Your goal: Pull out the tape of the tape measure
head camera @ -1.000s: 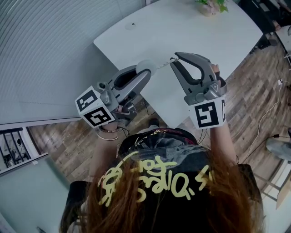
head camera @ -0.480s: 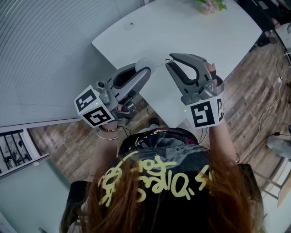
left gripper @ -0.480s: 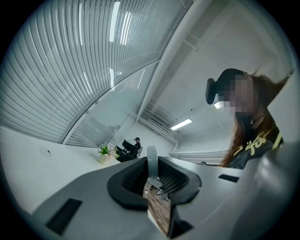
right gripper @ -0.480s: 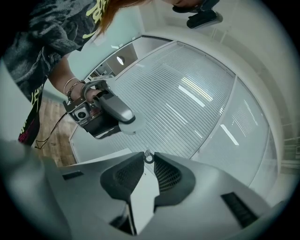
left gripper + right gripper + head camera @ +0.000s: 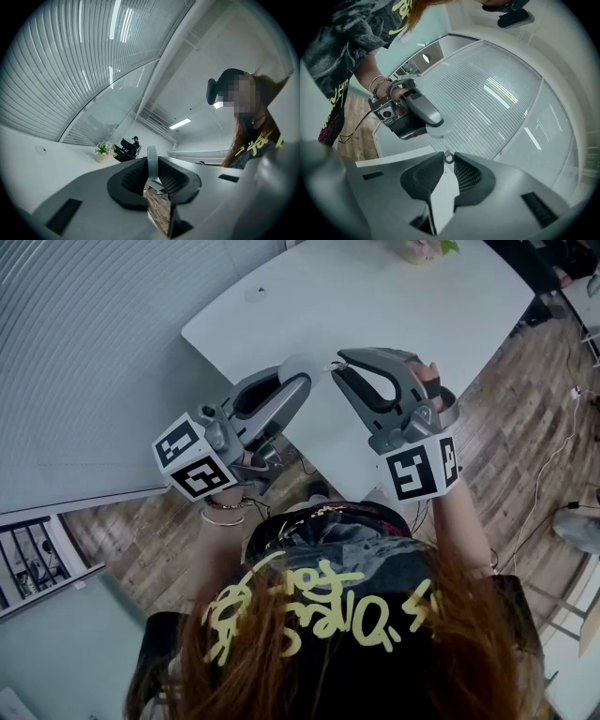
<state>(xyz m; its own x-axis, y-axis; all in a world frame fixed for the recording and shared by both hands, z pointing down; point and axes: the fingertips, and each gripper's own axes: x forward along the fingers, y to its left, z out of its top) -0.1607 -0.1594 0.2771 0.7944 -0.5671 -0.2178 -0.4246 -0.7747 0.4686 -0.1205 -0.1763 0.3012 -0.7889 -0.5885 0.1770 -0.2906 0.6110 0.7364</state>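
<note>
Your left gripper (image 5: 153, 174) is closed on the small round tape measure (image 5: 152, 159). It holds the case edge-on in the air above the white table (image 5: 422, 306), so the case cannot follow the pull. Just to its right, your right gripper (image 5: 448, 162) pinches the ring (image 5: 448, 157) at the tape's end, ready to draw it out. Hardly any tape shows between them.

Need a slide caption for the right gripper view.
Right tool pinches the tape's pull ring while the left tool grips the round tape measure.
</note>
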